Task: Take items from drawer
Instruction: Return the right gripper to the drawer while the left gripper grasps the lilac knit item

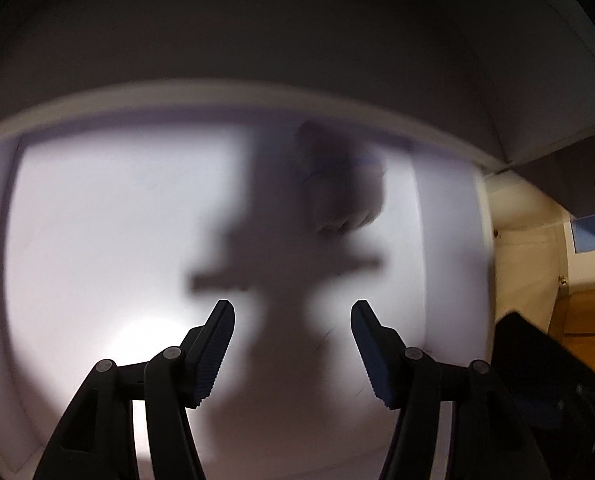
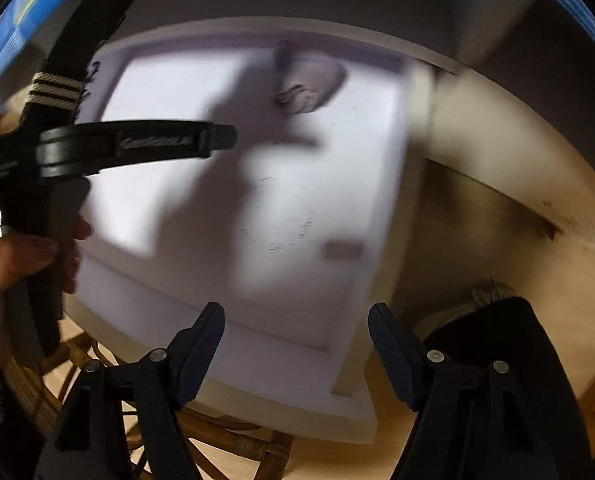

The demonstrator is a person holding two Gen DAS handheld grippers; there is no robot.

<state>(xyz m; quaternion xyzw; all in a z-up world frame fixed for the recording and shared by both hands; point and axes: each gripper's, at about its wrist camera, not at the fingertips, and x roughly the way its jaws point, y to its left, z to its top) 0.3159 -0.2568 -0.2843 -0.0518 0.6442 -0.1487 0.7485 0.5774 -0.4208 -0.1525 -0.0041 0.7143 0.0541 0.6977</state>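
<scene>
A white drawer [image 1: 97, 216] stands pulled out, and both views look down into it. A blurred pale bundled item [image 1: 345, 184] lies near the drawer's far wall, partly in shadow; the right wrist view shows the item [image 2: 313, 84] at the far end too. My left gripper [image 1: 292, 320] hangs open over the drawer floor with nothing between its fingers. My right gripper [image 2: 296, 322] is open above the drawer's near front edge [image 2: 257, 380], also holding nothing. The left gripper's body [image 2: 137, 146], held by a hand [image 2: 21, 256], reaches in from the left.
The cabinet's dark underside [image 1: 257, 40] overhangs the drawer's back. A wicker chair [image 2: 225, 436] stands on the wooden floor [image 2: 381, 440] below the drawer front. A cream wall [image 2: 497, 208] runs to the right. A black object [image 1: 557, 392] sits at the right.
</scene>
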